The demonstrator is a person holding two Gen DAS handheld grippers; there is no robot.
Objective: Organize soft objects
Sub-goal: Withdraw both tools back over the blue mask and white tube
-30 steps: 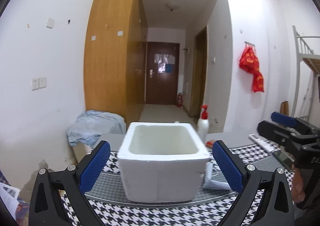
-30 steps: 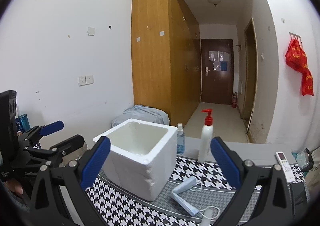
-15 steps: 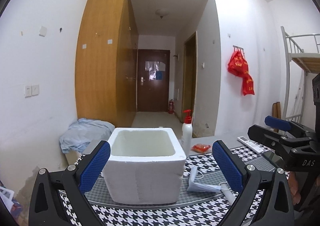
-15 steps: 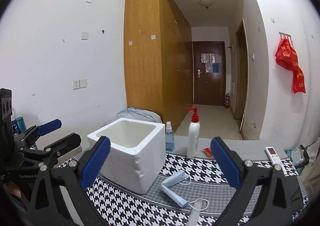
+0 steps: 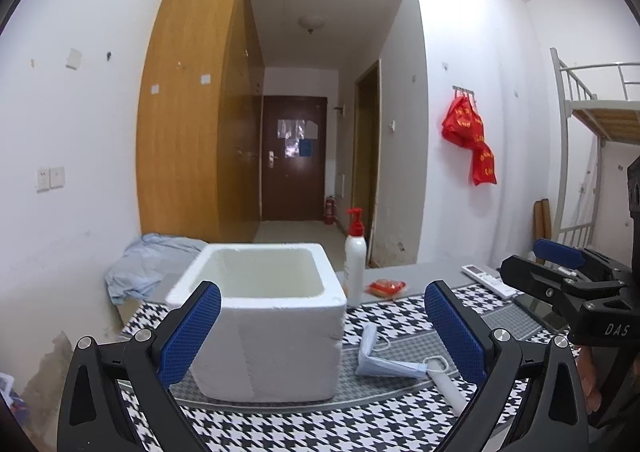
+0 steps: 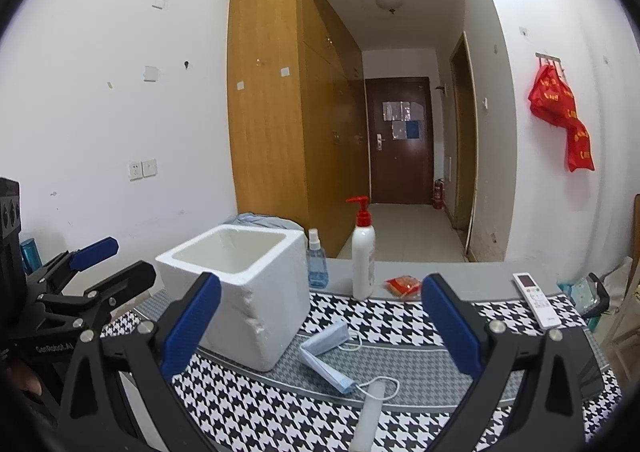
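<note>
Left gripper (image 5: 322, 326): it is hovering above the near edge of the table with its blue pads spread wide and nothing between them, facing the white foam box (image 5: 264, 316).
Right gripper (image 6: 320, 326): it is also hanging with its jaws wide apart and empty, looking down over the folded face mask (image 6: 326, 354).
Soft thing: the pale blue mask is lying folded on the houndstooth tablecloth (image 6: 400, 324), just beside the box's right side, its ear loops trailing loose.
Neighbour: a white tube (image 6: 370, 412) is lying with one end touching or overlapping an ear loop; from here I cannot tell which.
Container: the foam box is standing open-topped, and what shows of its inside looks empty, so it reads as the likely place for the mask.
Step in hand: I would judge that the person is lining up for the first pick, most likely with the right gripper.
Doing it well: pinching the thick folded body of the mask rather than a loop, coming in low along the cloth, and lifting slowly so the loop is not dragging the tube.
Bystanders: the pump bottle (image 6: 363, 266), the spray bottle (image 6: 317, 264) and the remote (image 6: 534, 298) are standing well apart from the mask.
</note>
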